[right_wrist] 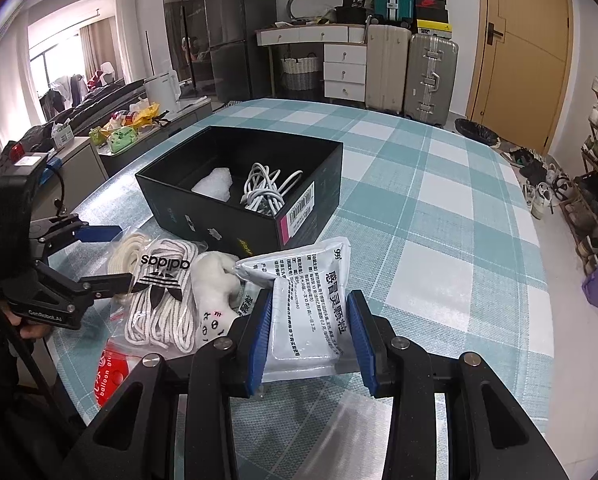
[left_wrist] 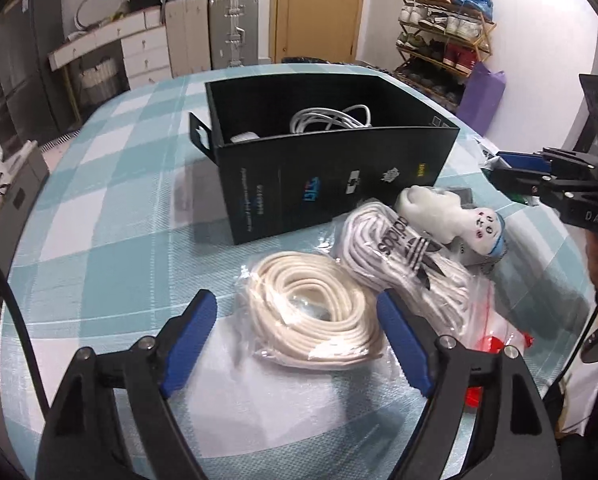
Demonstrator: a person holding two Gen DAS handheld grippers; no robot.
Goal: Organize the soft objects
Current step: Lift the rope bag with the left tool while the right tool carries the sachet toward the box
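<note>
My black box stands open on the checked cloth, a white cable bundle and a crumpled white wad inside. Just before it lie a bagged cream rope coil, a bagged white adidas lace bundle and a small white plush doll on its side. My white medicine sachet tilts upward

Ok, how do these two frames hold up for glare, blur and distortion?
Left wrist view: heavy fisheye bending, dark corners, sharp focus, glare on the plastic around the cream rope coil. Right wrist view: same bending, window blown out, slight sheen on the white pouch clamped in the right gripper.
</note>
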